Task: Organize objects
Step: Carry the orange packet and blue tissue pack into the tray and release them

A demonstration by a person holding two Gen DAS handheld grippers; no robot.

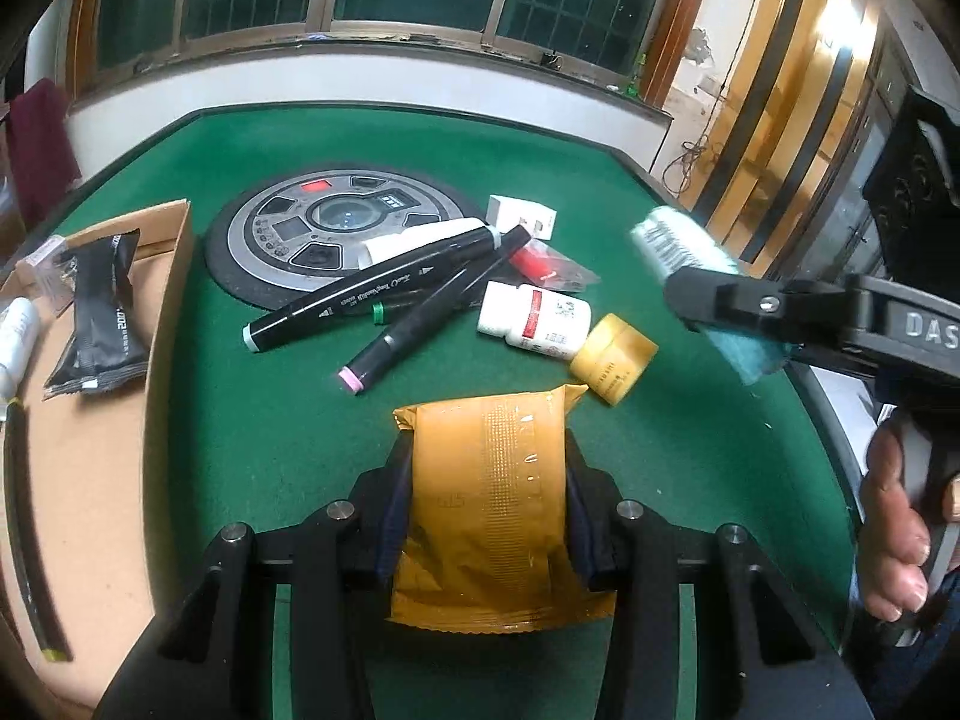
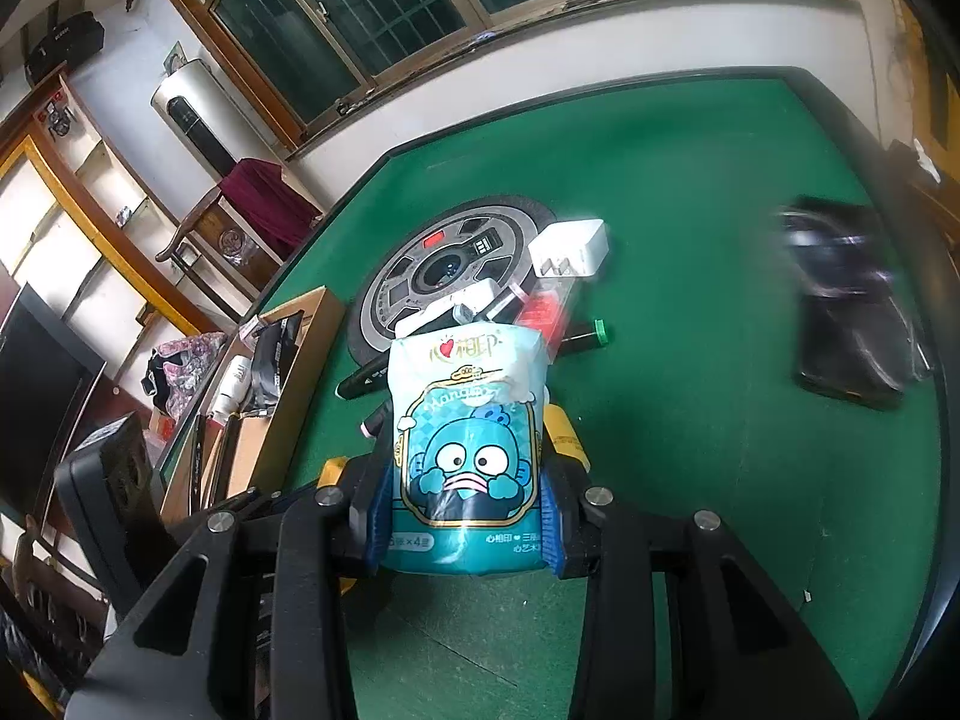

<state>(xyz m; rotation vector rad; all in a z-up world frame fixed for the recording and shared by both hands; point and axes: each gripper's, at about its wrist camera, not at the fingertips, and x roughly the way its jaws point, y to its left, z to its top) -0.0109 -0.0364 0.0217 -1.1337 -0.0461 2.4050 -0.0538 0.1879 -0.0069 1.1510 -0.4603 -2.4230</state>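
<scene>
The left claw point(image 1: 486, 516) is clenched on a mustard-yellow sachet point(image 1: 489, 498), pads pressing its two long edges so the flat foil pack stands lengthwise between them, above the green surface point(image 1: 288, 420). The sachet is crinkled, with crimped ends and a band of fine embossed dots down its face. The right claw point(image 2: 462, 510) is clenched the same way on a pack of tissues point(image 2: 465, 444), soft teal wrapping printed with a wide-eyed blue cartoon creature. Gripping both by their narrow sides probably keeps them steady for carrying. The cardboard box point(image 1: 174, 276) at the left already holds a black packet point(image 1: 99, 312) and a white bottle point(image 1: 15, 336), so it appears to be the destination. Markers point(image 1: 372, 288), a pill bottle point(image 1: 534, 318) and a yellow jar point(image 1: 612, 357) lie loose beside a round control panel point(image 1: 336, 234).
</scene>
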